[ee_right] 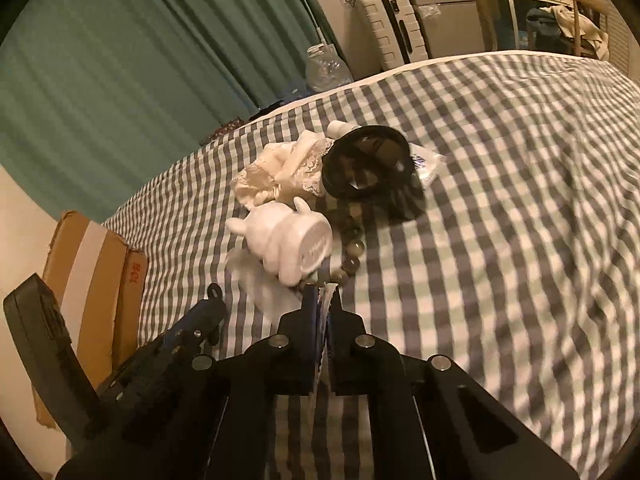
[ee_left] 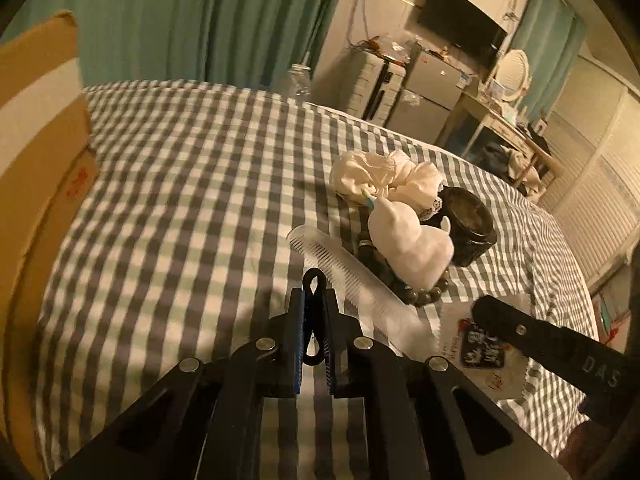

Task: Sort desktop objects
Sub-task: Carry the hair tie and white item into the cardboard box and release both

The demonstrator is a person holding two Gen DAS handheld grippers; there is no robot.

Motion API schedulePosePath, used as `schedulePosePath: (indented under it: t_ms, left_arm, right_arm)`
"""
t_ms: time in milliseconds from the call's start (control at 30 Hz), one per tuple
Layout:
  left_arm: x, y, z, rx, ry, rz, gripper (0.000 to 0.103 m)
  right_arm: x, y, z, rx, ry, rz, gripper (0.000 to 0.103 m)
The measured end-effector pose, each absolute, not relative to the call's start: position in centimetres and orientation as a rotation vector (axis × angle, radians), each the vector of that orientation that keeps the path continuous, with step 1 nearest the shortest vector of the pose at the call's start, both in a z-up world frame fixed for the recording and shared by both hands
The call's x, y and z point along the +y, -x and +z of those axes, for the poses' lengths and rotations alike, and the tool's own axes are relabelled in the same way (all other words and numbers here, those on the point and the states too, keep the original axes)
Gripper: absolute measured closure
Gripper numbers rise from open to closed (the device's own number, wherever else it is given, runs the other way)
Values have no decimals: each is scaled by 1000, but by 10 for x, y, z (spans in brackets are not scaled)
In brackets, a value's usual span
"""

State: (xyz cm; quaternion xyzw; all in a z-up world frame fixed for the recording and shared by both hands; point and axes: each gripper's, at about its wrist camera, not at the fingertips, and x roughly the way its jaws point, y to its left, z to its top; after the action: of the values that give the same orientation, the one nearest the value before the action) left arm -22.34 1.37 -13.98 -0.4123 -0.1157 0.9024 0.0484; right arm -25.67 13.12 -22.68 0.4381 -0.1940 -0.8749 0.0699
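While both grippers are hanging over the checked bedcover, each is already pinching something. At the lower centre of the left wrist view, the left gripper is pressing its jaws almost together on a small black clip, whose loop is sticking up past the fingertips. At the lower centre of the right wrist view, the right gripper is squeezing a thin white-edged sheet, seemingly the flat packet with a dark sticker that its finger is crossing at lower right in the left view; what it is I cannot tell.

The rest of the pile is lying ahead of both jaws: a clear comb running diagonally from the pile toward the left gripper, a white figurine on its side, a bead bracelet, a cream scrunchie and a black jar. A cardboard box is waiting at the left edge, nearer the left gripper, which probably should carry the clip there.
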Motion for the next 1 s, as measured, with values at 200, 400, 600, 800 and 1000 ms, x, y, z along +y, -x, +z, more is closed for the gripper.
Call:
schedulePosePath:
  t_ms: [200, 400, 600, 800, 1000]
  left_arm:
    - [23, 189, -109, -409, 1316, 2797, 95]
    - [38, 166, -49, -317, 1165, 2845, 95]
    - [38, 142, -1, -334, 1098, 2896, 95]
    - [29, 110, 45, -345, 964, 2899, 95]
    - [-3, 95, 92, -343, 887, 2899, 95]
  right_arm:
    - [128, 226, -193, -552, -1247, -2677, 99]
    - [129, 189, -147, -438, -1152, -2747, 100]
    - [132, 148, -105, -475, -1020, -2771, 99]
    - [118, 117, -75, -452, -939, -2770, 99]
    - [84, 107, -42, -462, -875, -2686, 99]
